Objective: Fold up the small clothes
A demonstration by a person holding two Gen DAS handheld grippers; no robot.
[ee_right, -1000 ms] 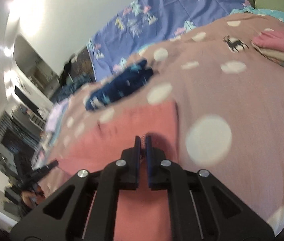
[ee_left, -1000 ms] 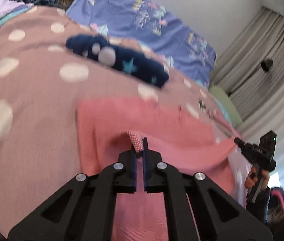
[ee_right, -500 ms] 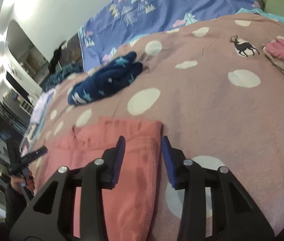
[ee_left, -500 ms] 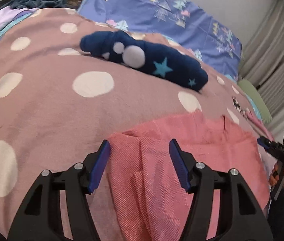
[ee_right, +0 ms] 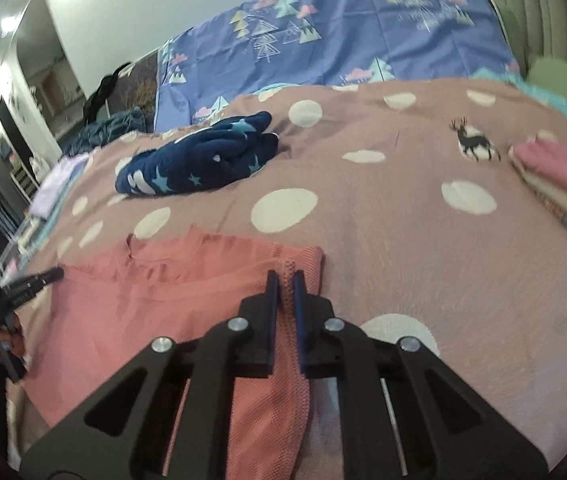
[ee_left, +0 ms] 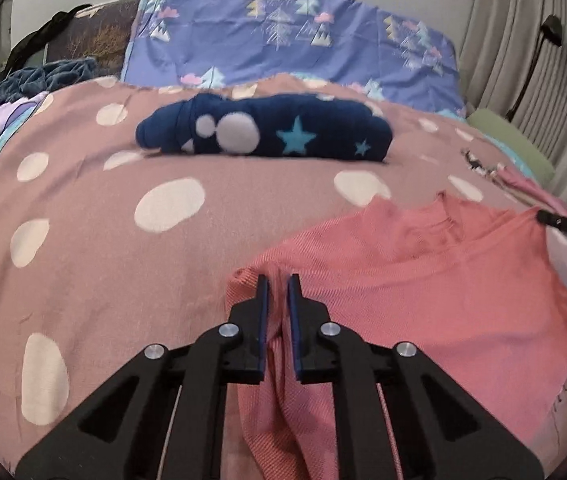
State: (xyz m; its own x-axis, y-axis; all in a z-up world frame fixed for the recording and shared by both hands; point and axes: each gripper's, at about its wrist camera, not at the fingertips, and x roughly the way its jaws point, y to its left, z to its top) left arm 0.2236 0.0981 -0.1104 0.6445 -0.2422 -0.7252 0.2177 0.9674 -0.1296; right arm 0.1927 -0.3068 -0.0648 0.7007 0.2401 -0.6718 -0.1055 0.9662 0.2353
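A salmon-pink knit top [ee_left: 423,280] lies flat on the polka-dot bedspread [ee_left: 103,260], collar toward the headboard. My left gripper [ee_left: 278,280] is at the top's left shoulder corner; its jaws are closing, and a raised ridge of the pink fabric is pinched between the pads. In the right wrist view the same top [ee_right: 143,300] spreads out to the left. My right gripper [ee_right: 285,278] is at the opposite shoulder corner, jaws closing on a fold of the cloth. Each gripper shows in the other's view: the right gripper [ee_left: 563,224] and the left gripper [ee_right: 39,278].
A bunched navy garment with stars [ee_left: 267,130] lies beyond the top, toward the blue tree-print sheet [ee_left: 283,36]. A stack of folded clothes [ee_right: 563,176] sits at the right of the bedspread [ee_right: 403,240]. A green pillow [ee_left: 511,140] and curtains stand at the far right.
Both grippers let go of the cloth, opened wide and shifted along the top's shoulder corners. Both have now closed again on fresh folds of the pink fabric.
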